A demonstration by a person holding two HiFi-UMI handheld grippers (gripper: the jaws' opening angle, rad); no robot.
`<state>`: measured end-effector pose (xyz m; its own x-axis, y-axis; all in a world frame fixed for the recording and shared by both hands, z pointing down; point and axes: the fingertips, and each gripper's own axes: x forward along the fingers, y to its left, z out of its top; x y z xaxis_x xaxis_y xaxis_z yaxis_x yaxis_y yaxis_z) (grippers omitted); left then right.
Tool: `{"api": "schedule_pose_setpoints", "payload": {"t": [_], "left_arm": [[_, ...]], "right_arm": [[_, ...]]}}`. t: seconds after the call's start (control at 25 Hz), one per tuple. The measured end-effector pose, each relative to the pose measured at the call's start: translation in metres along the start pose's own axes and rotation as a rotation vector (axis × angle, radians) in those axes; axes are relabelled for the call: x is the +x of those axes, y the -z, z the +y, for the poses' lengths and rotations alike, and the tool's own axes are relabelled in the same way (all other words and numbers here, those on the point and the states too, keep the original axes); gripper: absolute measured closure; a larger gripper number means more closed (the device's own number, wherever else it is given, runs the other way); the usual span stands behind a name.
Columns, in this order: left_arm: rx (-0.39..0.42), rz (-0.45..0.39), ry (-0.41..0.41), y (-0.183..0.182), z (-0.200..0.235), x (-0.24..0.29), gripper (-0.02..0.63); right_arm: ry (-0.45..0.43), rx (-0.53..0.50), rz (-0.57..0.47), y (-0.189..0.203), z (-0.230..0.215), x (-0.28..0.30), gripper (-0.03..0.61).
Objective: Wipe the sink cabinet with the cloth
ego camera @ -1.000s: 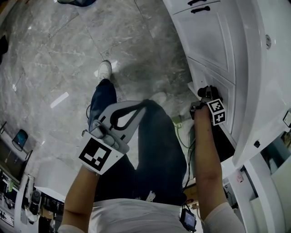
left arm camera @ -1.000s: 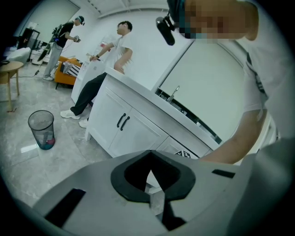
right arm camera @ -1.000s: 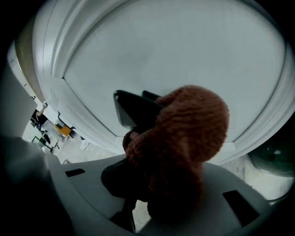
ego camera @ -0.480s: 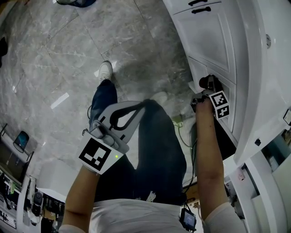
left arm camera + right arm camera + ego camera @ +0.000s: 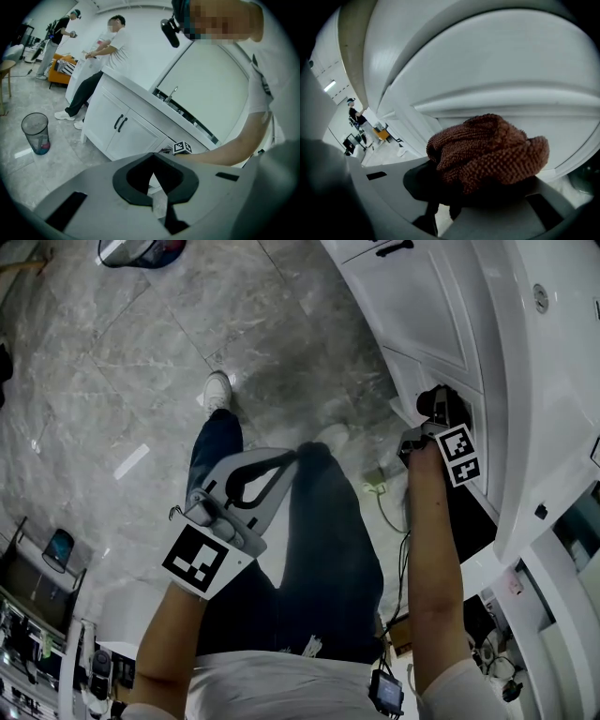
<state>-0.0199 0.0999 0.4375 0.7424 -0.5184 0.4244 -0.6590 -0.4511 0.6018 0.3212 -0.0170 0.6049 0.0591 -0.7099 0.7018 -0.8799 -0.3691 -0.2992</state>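
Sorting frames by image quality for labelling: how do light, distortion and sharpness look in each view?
Head view: even light, a soft shadow on the floor, the white sink cabinet close to glare. Left gripper view: strong fisheye, dark corners, mosaic patches laid over it. Right gripper view: the cabinet bent into curves, the cloth close and sharp.

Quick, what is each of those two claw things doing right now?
Left gripper: closed, holding nothing.
Right gripper: closed on the brown cloth.
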Motion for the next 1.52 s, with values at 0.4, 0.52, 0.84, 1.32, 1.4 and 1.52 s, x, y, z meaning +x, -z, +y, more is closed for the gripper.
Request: {"api": "schedule_pose_setpoints", "payload": {"t": [0.4,0.52,0.84,1.32,1.4,1.52], "left_arm": [[0.078,0.037,0.087,-0.006,-0.018,0.007,0.603],[0.099,0.053,0.106,-0.006,-0.026,0.01,0.603],[0.123,0.078,0.145,-0.005,-0.045,0.024,0.603],[0.133,0.093,0.157,-0.001,-0.055,0.034,0.603],[0.132,0.094,0.156,0.001,-0.057,0.034,0.603],[0.133,0.095,0.153,0.006,-0.061,0.034,0.603]], "right_arm": [[-0.018,0.046,-0.068,-0.015,-0.016,-0.031,0.488],[-0.008,0.074,-0.085,-0.016,-0.029,-0.039,0.488],[-0.048,0.166,-0.135,-0.021,-0.042,-0.057,0.489],[0.019,0.241,-0.137,-0.018,-0.096,-0.087,0.489],[0.032,0.227,-0.131,-0.016,-0.107,-0.092,0.489],[0.032,0.204,-0.121,-0.015,-0.115,-0.095,0.489]]}}
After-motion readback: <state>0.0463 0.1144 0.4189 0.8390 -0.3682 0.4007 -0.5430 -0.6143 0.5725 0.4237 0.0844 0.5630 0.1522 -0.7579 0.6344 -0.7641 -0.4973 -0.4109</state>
